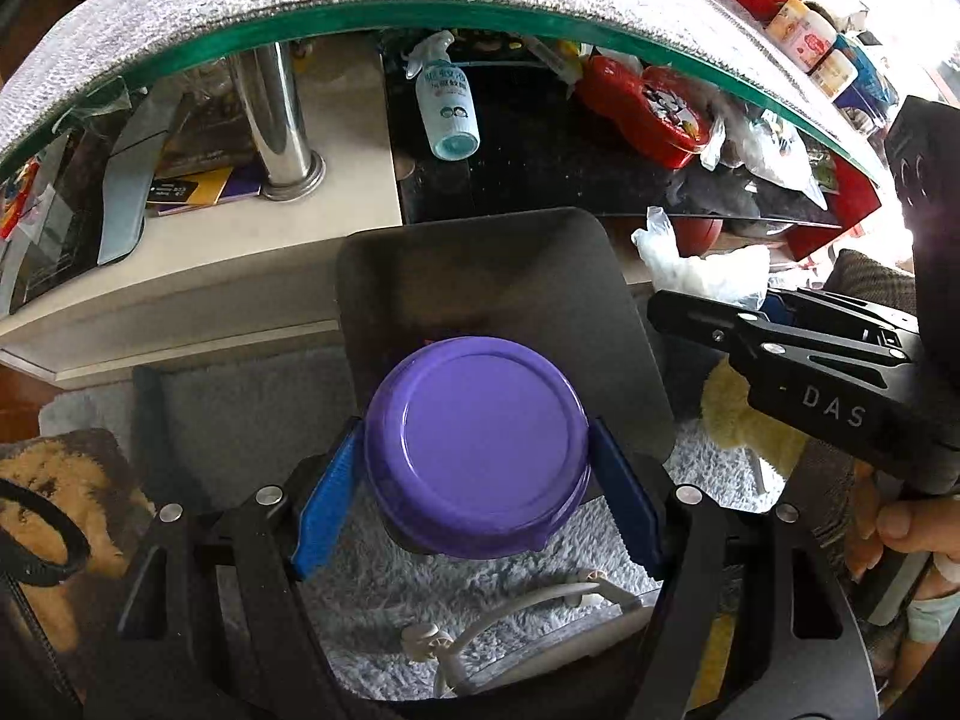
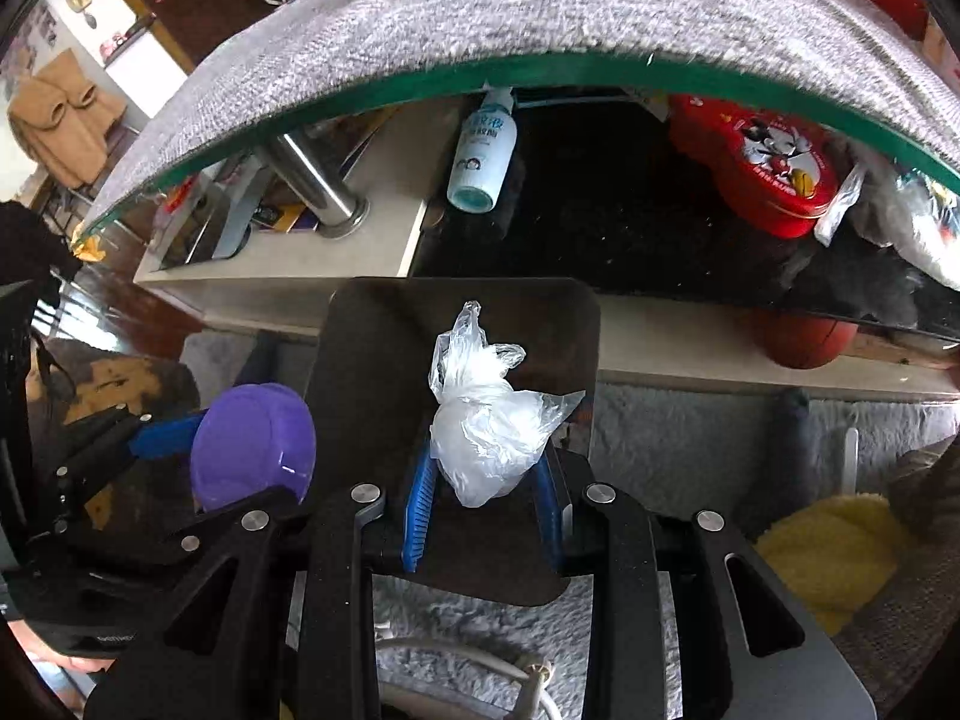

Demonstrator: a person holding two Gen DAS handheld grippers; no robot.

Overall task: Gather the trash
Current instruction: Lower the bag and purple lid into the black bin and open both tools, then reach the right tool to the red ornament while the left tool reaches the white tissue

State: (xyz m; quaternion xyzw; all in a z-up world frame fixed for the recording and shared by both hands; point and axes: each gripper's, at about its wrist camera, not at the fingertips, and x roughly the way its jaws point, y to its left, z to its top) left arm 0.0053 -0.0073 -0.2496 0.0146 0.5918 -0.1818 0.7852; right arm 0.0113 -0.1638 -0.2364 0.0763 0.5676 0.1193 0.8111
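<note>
over the dark bin [image 1: 480, 264], both grippers angled steeply down, left fingers [image 1: 327, 504] clamping purple lid [image 1: 480, 444], right fingers [image 2: 420, 495] pinching plastic bag [image 2: 489, 420]

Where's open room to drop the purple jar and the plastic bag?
The dark bin under both loads looks bare inside. The pale shelf strip between the chrome leg and the spray bottle is free. It is crowded right of there: the red tin and bags fill the black shelf under the glass tabletop.
</note>
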